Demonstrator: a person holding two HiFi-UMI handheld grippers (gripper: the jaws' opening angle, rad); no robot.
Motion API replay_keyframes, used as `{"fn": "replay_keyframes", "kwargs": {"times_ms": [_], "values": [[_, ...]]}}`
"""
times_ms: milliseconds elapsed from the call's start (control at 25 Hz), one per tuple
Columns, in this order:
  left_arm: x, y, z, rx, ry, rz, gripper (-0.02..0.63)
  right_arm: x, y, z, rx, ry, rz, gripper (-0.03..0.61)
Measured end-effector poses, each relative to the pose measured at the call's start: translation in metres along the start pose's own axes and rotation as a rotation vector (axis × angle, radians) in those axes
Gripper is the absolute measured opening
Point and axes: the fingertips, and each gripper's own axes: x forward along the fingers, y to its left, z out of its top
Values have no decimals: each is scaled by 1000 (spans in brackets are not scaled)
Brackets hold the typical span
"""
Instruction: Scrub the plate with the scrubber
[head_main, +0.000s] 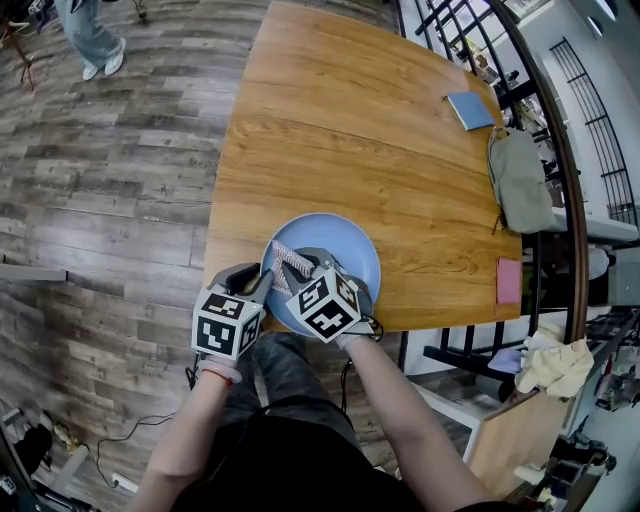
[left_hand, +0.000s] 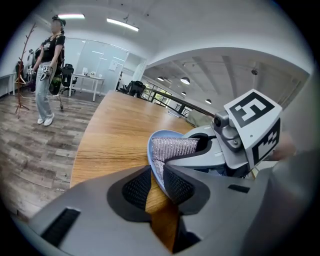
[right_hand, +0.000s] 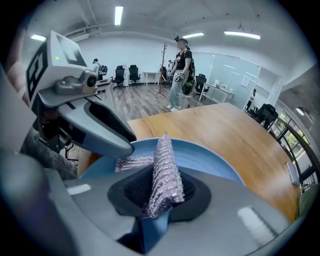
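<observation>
Nearest to the person, the left gripper (head_main: 262, 284) stands at the near left edge of the plate (head_main: 345, 245). In the left gripper view its two jaws are closed on the rim of the plate (left_hand: 156, 172); the thin blue edge passes between the two black pads, and both pads touch it. The plate is light blue and round, and it lies on the near edge of the wooden table (head_main: 340, 130), directly in front of the person.

Just beside it, on the right, the right gripper (head_main: 308, 268) is over the near part of the plate. In the right gripper view its jaws are pressed together on the scrubber (right_hand: 163, 172), a piece of silver mesh that stands up folded between the pads. The lower part of the scrubber (head_main: 288, 262) lies on the inside of the plate (right_hand: 215, 162), near the left gripper.

Farther away, at the right side of the table, there is a pink card (head_main: 509, 281), then a grey-green pouch (head_main: 520, 182), and behind it a blue pad (head_main: 470, 110). They are well apart from the plate. On the wooden floor (head_main: 110, 190), far behind the table, a person (left_hand: 47, 75) is standing.
</observation>
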Motion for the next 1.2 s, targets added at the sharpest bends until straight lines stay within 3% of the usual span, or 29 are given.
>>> {"fn": "replay_keyframes", "kwargs": {"times_ms": [520,1200], "values": [[2,4,6,-22,-19,41,74,15,-42,18,-154,-16,-48,69],[1,4,4,-36,-34,68,74,1,-111,-11,-406,89,-196,68]]}}
